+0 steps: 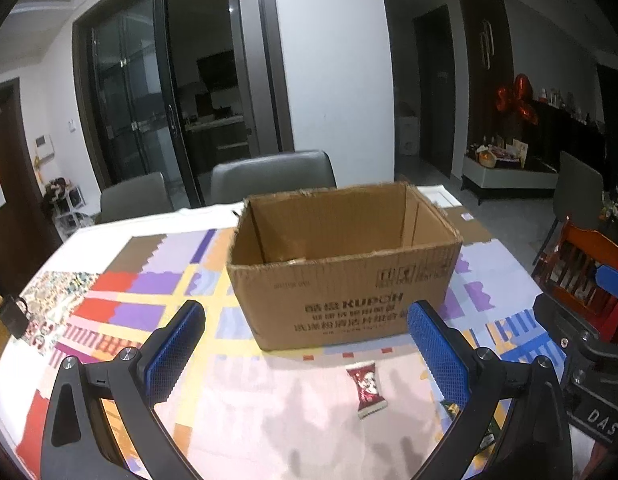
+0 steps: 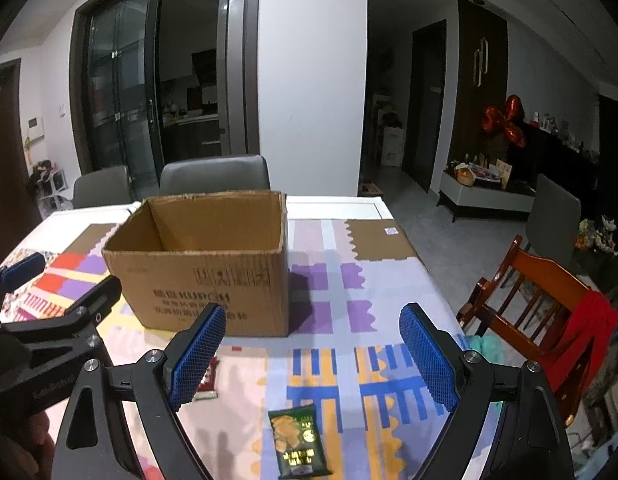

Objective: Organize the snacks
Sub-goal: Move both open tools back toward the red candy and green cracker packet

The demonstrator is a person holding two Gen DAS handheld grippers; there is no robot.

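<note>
Dim indoor light, fisheye-warped edges

Left gripper point(image 1: 305, 346) and right gripper point(image 2: 313, 354) gape wide, seemingly empty.

Left wrist view: sat low above the table point(image 1: 109, 240), angled downward along its own fingers toward the cardboard box point(image 1: 341, 280), close by. Right wrist view: same tilt, stationed further right. Shared ground: the box point(image 2: 205, 276), patterned tablecloth point(image 2: 329, 280), grey chairs point(image 2: 215, 174), glass doors beyond.
</note>
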